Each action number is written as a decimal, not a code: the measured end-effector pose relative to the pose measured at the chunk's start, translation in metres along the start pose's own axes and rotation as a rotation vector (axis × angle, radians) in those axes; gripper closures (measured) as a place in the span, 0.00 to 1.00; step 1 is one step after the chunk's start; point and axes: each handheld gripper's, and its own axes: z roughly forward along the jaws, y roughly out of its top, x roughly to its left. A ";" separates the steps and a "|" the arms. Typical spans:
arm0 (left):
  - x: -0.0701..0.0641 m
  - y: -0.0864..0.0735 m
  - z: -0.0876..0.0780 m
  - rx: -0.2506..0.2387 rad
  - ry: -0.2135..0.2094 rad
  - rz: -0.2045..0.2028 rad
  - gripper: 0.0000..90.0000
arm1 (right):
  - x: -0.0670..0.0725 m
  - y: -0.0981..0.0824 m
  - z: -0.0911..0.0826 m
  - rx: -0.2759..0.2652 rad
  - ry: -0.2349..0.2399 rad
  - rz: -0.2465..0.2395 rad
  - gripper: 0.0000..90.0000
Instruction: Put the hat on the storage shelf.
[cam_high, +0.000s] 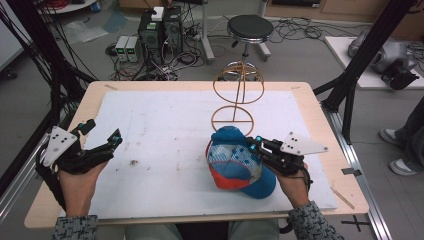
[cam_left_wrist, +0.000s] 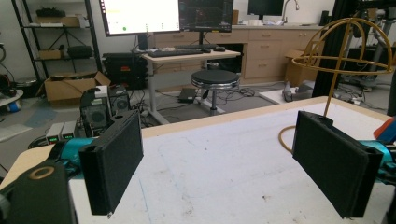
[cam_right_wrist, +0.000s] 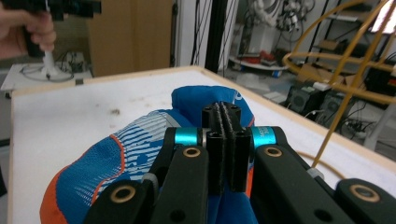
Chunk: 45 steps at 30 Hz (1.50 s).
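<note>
Right tool (cam_high: 256, 141) is clamped down on the cap (cam_high: 235, 162), jaws pressed together with just a bit of blue fabric pinched between them, which you can see pretty clearly in the right gripper view where the pads (cam_right_wrist: 226, 135) meet over the cap (cam_right_wrist: 140, 154). The cap sits on the right half of the surface (cam_high: 165, 130), near the front edge, blue with white stripes and an orange rim, just in front of the round base of the wire stand (cam_high: 239, 90). It looks like it's touching or overlapping that base ring, but I can't tell for sure. Left tool (cam_high: 102, 137) is over at the left edge, well apart from the cap, jaws spread wide with nothing between them; in the left gripper view it's just bare surface (cam_left_wrist: 224, 163) between the two pads (cam_left_wrist: 116, 163).
</note>
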 end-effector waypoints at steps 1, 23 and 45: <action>0.000 0.000 0.000 -0.001 0.000 -0.001 0.19 | -0.001 0.003 -0.003 -0.015 -0.007 -0.001 0.99; 0.004 0.004 -0.004 -0.022 -0.001 -0.010 0.19 | -0.028 0.073 -0.046 -0.222 -0.139 -0.018 0.99; 0.007 0.006 -0.007 -0.036 0.002 -0.019 0.19 | -0.090 0.140 -0.008 -0.279 -0.212 -0.013 0.99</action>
